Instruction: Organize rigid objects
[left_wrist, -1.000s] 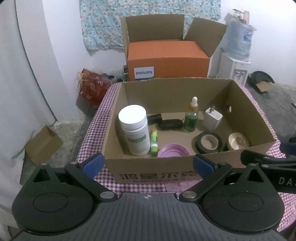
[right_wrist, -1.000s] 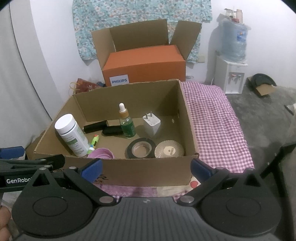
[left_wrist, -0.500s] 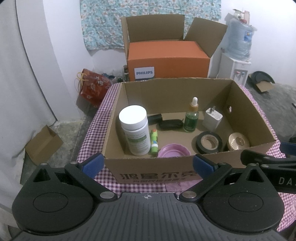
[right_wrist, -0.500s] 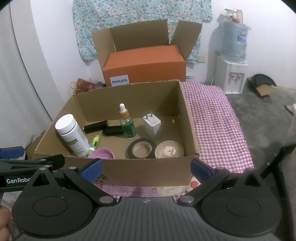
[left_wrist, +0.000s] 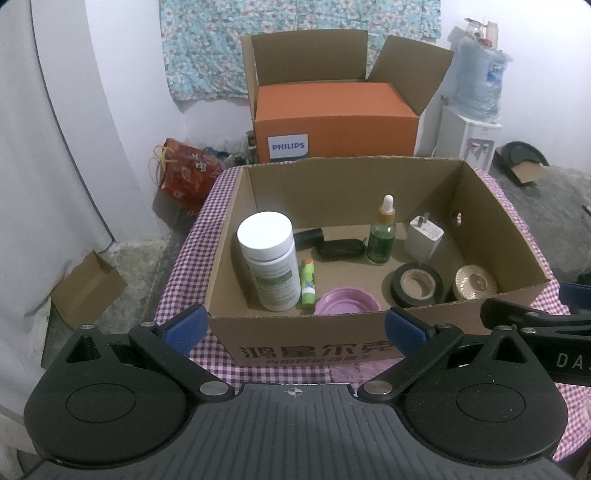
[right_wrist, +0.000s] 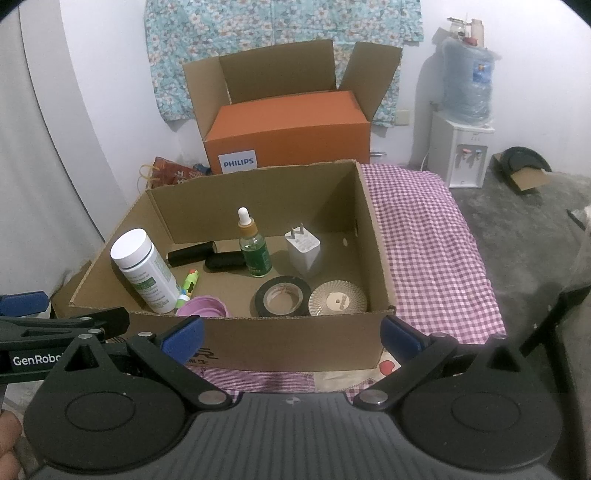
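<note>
An open cardboard box (left_wrist: 306, 343) (right_wrist: 295, 343) stands on a checked cloth. Inside are a white pill bottle (left_wrist: 269, 262) (right_wrist: 144, 269), a green glue stick (left_wrist: 308, 282), a pink lid (left_wrist: 347, 302) (right_wrist: 203, 306), a green dropper bottle (left_wrist: 382, 236) (right_wrist: 253, 247), two black cases (left_wrist: 338, 247), a white charger (left_wrist: 423, 236) (right_wrist: 303, 247), a black tape roll (left_wrist: 417, 286) (right_wrist: 282, 297) and a gold ribbed disc (left_wrist: 474, 282) (right_wrist: 338, 301). My left gripper (left_wrist: 295, 328) and right gripper (right_wrist: 291, 334) are open and empty in front of the box's near wall.
An orange Philips box (left_wrist: 332, 122) in an open carton stands behind. A water dispenser (right_wrist: 461, 147) is at the back right. A red bag (left_wrist: 184, 173) and a small carton (left_wrist: 88, 286) lie on the floor at left. Bare checked cloth (right_wrist: 424, 240) lies right of the box.
</note>
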